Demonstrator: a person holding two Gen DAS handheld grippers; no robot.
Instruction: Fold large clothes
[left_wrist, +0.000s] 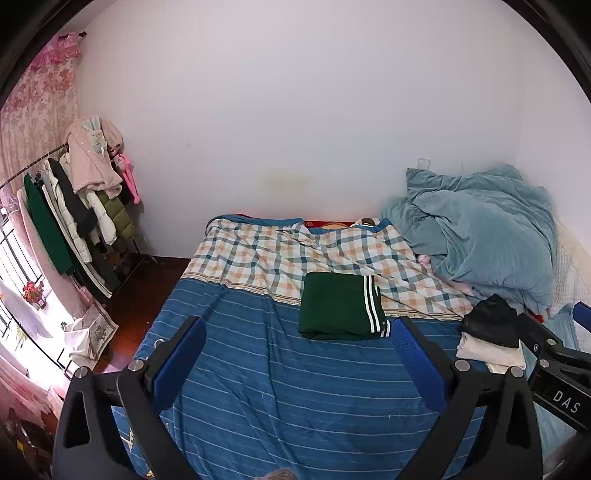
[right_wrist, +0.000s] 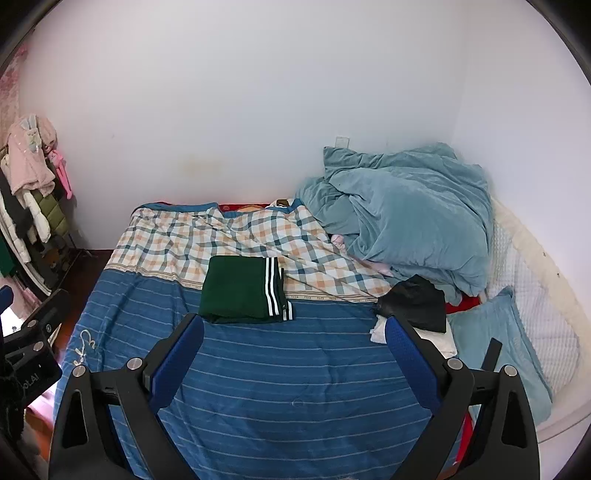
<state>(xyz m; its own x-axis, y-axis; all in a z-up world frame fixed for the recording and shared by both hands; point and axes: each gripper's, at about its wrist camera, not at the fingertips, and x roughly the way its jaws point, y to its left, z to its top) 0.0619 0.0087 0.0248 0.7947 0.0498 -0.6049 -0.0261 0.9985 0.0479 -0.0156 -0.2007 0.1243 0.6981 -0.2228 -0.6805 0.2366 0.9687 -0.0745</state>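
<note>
Tongs first: my left gripper (left_wrist: 299, 354) and right gripper (right_wrist: 293, 350) both hang spread above the bed's (right_wrist: 258, 387) near edge, pinching nothing. The green garment (right_wrist: 243, 290) lies as a flat square at mid-bed, white stripes down its right side — folded, by my reckoning. For the next piece I'd reach the dark cloth (right_wrist: 415, 302) near the right edge, pinching two corners, not the limp bunched middle.

Both the left gripper (left_wrist: 299, 354) and right gripper (right_wrist: 294, 350) hover side by side, fingers spread wide.
</note>
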